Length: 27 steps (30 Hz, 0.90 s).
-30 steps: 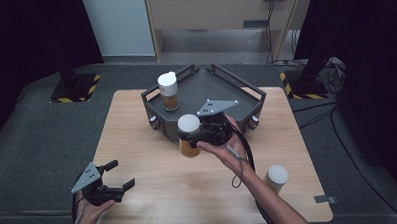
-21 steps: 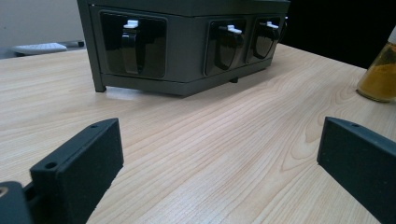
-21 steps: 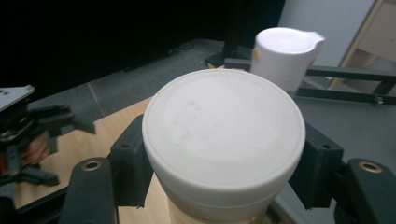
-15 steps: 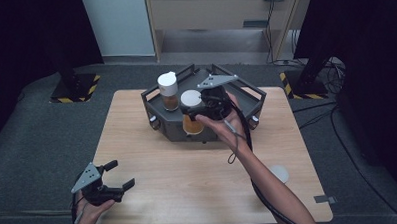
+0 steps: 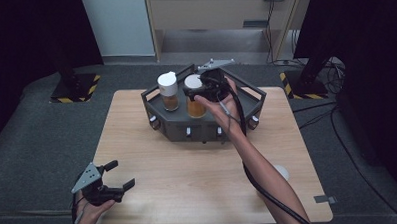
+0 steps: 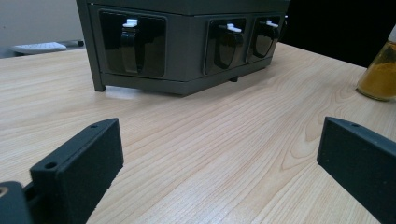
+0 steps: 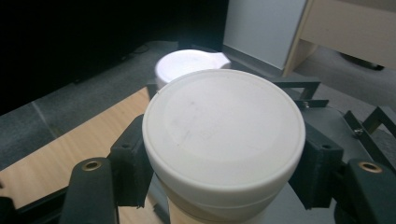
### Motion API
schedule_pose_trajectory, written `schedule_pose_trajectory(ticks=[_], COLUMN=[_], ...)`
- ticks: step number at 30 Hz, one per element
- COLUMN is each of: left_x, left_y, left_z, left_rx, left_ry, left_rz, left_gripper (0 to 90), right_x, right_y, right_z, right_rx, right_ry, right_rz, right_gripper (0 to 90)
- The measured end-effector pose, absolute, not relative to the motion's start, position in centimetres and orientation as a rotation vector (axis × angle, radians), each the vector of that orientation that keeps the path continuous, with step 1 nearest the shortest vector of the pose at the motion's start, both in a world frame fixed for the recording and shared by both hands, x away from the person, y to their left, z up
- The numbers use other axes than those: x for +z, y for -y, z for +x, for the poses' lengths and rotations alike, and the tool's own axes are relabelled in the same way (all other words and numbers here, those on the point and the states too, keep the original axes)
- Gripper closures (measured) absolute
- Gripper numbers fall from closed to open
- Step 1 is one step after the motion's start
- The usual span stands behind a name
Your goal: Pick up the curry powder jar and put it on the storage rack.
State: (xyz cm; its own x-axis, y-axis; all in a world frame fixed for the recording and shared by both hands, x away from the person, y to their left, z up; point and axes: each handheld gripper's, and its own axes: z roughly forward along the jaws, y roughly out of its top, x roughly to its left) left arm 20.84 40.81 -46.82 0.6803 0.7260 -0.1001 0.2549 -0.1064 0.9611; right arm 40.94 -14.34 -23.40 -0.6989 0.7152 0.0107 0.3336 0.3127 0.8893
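Nearest me, my left gripper (image 5: pixel 114 182) rests low at the near left corner of the surface (image 5: pixel 189 192), its jaws spread wide with nothing between them; its own view looks across bare wood toward the front of the dark rack (image 6: pixel 187 46). It is well apart from the work and has no part in this step, as I judge it.

On the near right of the surface stands a third jar (image 6: pixel 380 72) of yellow powder, partly hidden behind my forearm in the high view.

Farther out, my right gripper (image 5: pixel 202 92) is reaching forward over the dark rack (image 5: pixel 246 115). Its jaws are clamped on the neck of a white-lidded jar (image 7: pixel 224 135), just under the lid, and the jar hangs upright with its long axis vertical.

What matters next is this: the jar sits directly over the rack's top tray, just beside and to the right of the second jar (image 5: pixel 168 90) that already stands there. The free spot lies straight below my grip, so the move looks like a plain descent, keeping the jar upright and clear of its neighbour.
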Motion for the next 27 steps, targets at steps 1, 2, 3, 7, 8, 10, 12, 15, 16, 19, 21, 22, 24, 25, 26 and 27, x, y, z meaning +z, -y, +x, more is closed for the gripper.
schedule_pose_trajectory(ticks=[1, 2, 3, 7, 8, 10, 12, 15, 16, 19, 21, 22, 24, 25, 26, 27], left_x=[-46.8, -46.8, -46.8, -46.8, -46.8, -46.9, -46.9, -46.9, -46.9, -46.9, -46.9, -46.9, -46.9, -46.9, -46.9, -46.9], left_y=[-40.8, -40.8, -40.8, -40.8, -40.8, -40.8, -40.8, -40.8, -40.8, -40.9, -40.9, -40.9, -40.9, -40.9, -40.9, -40.9], left_z=[20.8, 20.8, 20.8, 20.9, 20.9, 20.9, 20.9, 20.9, 20.9, 20.9, 20.9, 20.9, 20.9, 20.9, 20.9, 20.9], left_rx=[0.481, 0.481, 0.482, 0.48, 0.48, 0.48, 0.478, 0.479, 0.479, 0.481, 0.479, 0.478, 0.478, 0.478, 0.478, 0.478], left_ry=[-0.804, -0.804, -0.803, -0.803, -0.802, -0.802, -0.803, -0.801, -0.801, -0.8, -0.803, -0.803, -0.803, -0.803, -0.802, -0.803], left_rz=[1.675, 1.675, 1.676, 1.677, 1.677, 1.675, 1.676, 1.678, 1.677, 1.677, 1.675, 1.675, 1.675, 1.675, 1.675, 1.675], left_gripper=[0.0, 0.0, 0.0, 0.0, 0.0, 0.0, 0.0, 0.0, 0.0, 0.0, 0.0, 0.0, 0.0, 0.0, 0.0, 0.0], right_x=[-23.5, -23.6, -23.6, -24.0, -24.1, -24.4, -24.5, -24.9, -25.0, -25.4, -25.7, -25.9, -26.2, -26.3, -26.5, -26.6], right_y=[14.2, 14.1, 14.0, 13.7, 13.6, 13.6, 13.5, 13.3, 13.3, 13.2, 13.0, 13.0, 13.0, 13.0, 13.0, 13.0], right_z=[41.2, 41.5, 41.7, 42.6, 42.8, 43.2, 43.5, 43.9, 44.1, 44.4, 44.6, 44.7, 45.0, 45.1, 45.2, 45.2], right_rx=[1.342, 1.337, 1.331, 1.312, 1.309, 1.302, 1.295, 1.29, 1.287, 1.286, 1.279, 1.275, 1.276, 1.277, 1.276, 1.274], right_ry=[-2.192, -2.185, -2.181, -2.154, -2.145, -2.132, -2.126, -2.113, -2.111, -2.11, -2.109, -2.11, -2.108, -2.108, -2.106, -2.107], right_rz=[0.944, 0.952, 0.96, 1.003, 1.011, 1.02, 1.032, 1.039, 1.044, 1.057, 1.061, 1.065, 1.078, 1.081, 1.084, 1.089], right_gripper=[33.3, 33.3, 33.4, 33.4, 33.3, 33.3, 33.4, 33.3, 33.4, 33.4, 33.4, 33.3, 33.4, 33.4, 33.3, 33.3])
